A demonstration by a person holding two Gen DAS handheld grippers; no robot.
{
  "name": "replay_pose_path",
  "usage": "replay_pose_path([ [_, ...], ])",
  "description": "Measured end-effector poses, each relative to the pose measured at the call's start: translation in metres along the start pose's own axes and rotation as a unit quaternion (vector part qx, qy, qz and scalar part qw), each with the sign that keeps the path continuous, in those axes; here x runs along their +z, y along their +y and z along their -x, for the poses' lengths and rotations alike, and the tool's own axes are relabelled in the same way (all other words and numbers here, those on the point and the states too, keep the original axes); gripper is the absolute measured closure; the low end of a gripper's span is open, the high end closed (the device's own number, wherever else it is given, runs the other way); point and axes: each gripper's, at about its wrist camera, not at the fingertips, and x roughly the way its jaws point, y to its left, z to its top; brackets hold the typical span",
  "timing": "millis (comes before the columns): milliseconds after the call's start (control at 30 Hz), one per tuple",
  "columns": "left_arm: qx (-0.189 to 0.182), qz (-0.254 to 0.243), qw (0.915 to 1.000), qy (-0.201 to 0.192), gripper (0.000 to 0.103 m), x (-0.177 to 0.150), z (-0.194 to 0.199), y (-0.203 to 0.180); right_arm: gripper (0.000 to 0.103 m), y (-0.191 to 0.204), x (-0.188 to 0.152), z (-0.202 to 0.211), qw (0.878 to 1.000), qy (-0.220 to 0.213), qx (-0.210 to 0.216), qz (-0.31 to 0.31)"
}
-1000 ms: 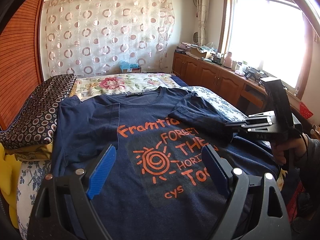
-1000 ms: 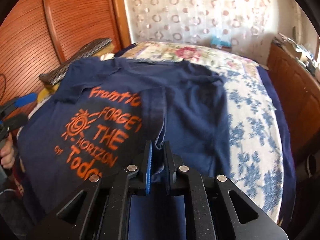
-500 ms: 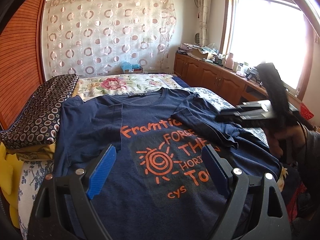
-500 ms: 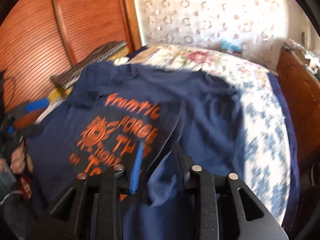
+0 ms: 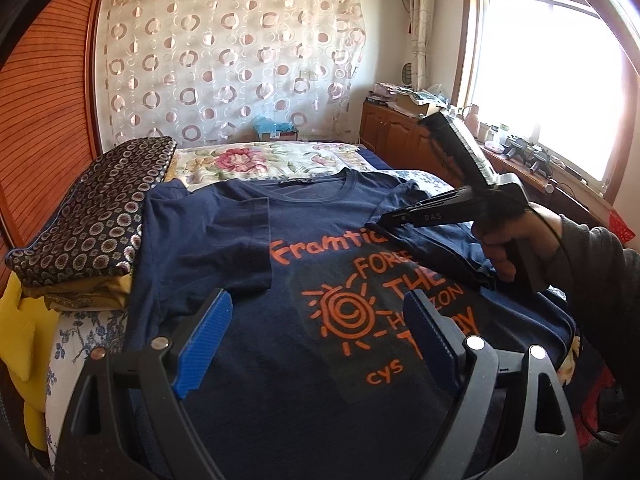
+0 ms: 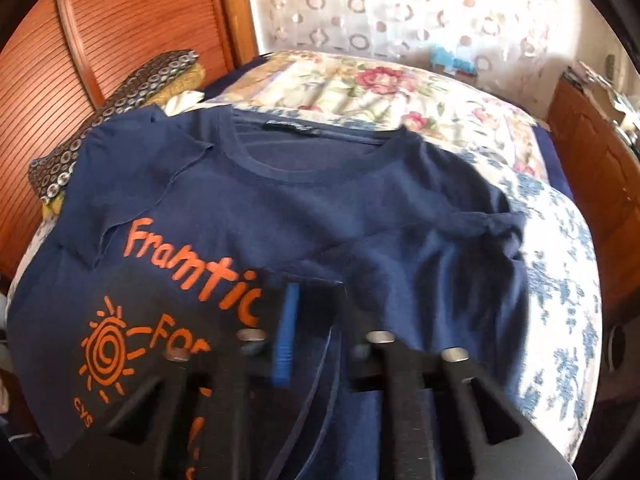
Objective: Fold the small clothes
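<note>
Broadly, the floral-covered bed (image 5: 240,160) fills the room's middle, and the navy T-shirt (image 5: 224,248) lies face up across it with its orange print showing and both sleeves turned in over the chest. The left gripper (image 5: 318,304) hovers over the shirt's lower half with its jaws spread wide and nothing between them. The right gripper (image 5: 386,220), held in a hand (image 5: 500,248), has just been closing and now looks pressed together, its tips at the edge of the folded-in sleeve (image 5: 436,256). Whether a thin layer of cloth is nipped there I cannot tell, since its own view is smeared. The risk, as I judge it, is that sleeve: if the closed tips drag or lift on the way off, the loose flap could flip back open or bunch, because the fold under them is already creased rather than flat. A later side fold would then lock the wrinkle in. The left wrist view shows the right tool from outside — its tips and the hand on it. The right wrist view alone shows the puckered knot of fabric (image 6: 496,220) at the shirt's far shoulder.
</note>
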Motion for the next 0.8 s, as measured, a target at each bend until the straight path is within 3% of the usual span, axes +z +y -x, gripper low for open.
replay_pose_path([
  [133,0.001,0.003,1.0000,0.002,0.015,-0.001,-0.002,0.003,0.100,0.029,0.007,0.017,0.997,-0.028,0.062,0.026],
  [267,0.001,0.000,1.0000,0.000,0.015,0.000,-0.001,0.002,0.096,0.044,0.013,0.035,0.995,-0.047,0.081,0.037],
  [300,0.001,0.001,1.0000,0.000,0.015,0.000,0.000,0.001,0.092,0.044,0.015,0.038,0.995,-0.051,0.073,0.040],
  [367,0.000,0.001,1.0000,-0.002,0.015,-0.001,0.001,0.001,0.065,0.040,0.013,0.043,0.996,-0.055,0.053,0.042],
  [400,-0.001,0.001,1.0000,-0.002,0.015,0.000,0.001,0.002,0.062,0.035,0.012,0.044,0.997,-0.055,0.044,0.040],
  [600,0.008,-0.013,0.9999,-0.003,0.015,0.016,-0.004,0.012,0.060,-0.001,0.004,0.037,0.999,-0.037,-0.031,0.023],
  [800,0.034,-0.020,0.9991,0.017,0.015,0.054,-0.028,0.052,0.060,-0.060,-0.006,0.023,0.992,-0.026,-0.125,-0.015],
])
